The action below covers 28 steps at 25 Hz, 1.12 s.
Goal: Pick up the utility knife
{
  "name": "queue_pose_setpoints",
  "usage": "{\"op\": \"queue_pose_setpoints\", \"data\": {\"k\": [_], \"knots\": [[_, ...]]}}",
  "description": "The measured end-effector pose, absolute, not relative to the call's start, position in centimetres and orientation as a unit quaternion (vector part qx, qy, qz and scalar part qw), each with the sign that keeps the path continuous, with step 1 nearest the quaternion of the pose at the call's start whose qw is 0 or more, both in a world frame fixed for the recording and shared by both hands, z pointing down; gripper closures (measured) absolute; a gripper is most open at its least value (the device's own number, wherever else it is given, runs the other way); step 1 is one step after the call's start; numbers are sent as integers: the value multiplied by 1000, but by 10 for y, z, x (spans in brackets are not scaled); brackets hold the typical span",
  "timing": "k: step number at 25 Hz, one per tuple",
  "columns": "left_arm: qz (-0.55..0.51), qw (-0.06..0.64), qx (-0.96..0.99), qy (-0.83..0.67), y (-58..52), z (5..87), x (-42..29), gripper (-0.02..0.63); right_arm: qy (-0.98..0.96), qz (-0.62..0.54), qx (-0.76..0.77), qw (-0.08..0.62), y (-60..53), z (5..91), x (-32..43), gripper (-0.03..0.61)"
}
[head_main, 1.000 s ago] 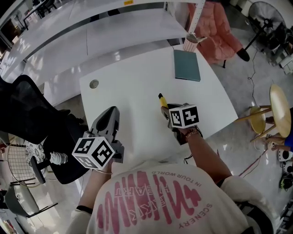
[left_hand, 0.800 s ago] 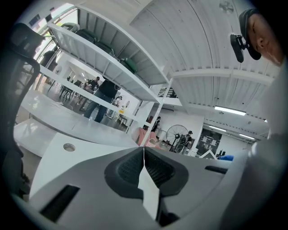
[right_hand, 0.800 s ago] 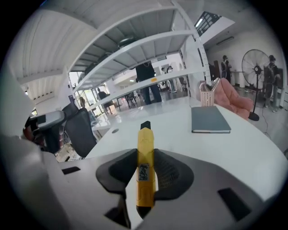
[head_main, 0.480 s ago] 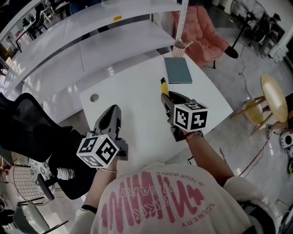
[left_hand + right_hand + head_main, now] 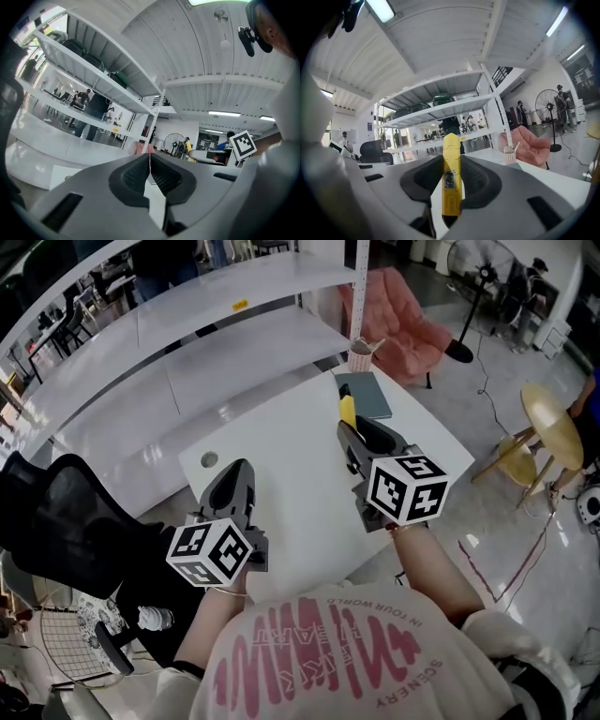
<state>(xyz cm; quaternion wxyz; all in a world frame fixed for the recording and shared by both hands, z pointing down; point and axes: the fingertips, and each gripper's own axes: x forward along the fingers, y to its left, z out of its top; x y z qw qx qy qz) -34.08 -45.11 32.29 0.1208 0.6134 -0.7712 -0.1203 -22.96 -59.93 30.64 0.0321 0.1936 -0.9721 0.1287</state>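
Observation:
The yellow utility knife [image 5: 451, 178] stands clamped between the jaws of my right gripper [image 5: 451, 185], its tip pointing away from me. In the head view the same utility knife [image 5: 347, 409] sticks out ahead of my right gripper [image 5: 361, 442], raised well above the white table [image 5: 281, 465]. My left gripper [image 5: 230, 486] hovers over the table's near left part, level. In the left gripper view my left gripper [image 5: 149, 176] has its pads pressed together with nothing between them.
A teal notebook [image 5: 367, 393] lies at the table's far right corner, with a paper cup of sticks [image 5: 360, 354] beyond it. A round grommet [image 5: 208, 460] sits in the table's left part. White shelving runs behind; a black chair [image 5: 66, 521] stands left, a stool [image 5: 548, 427] right.
My right gripper has risen from the table with the knife held in it, and now points level. My left gripper has also lifted somewhat.

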Motion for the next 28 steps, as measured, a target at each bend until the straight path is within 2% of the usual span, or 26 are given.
{"op": "queue_pose_setpoints", "data": {"k": [11,28], "knots": [[-110,89,651,-746,-410,294,-322,589,-964,108,242,-22,-545,271,-192,446],[-93,102,673,-726,-355,314,-293,589,-942,116,315,-16,-483,304,-138,446]]}}
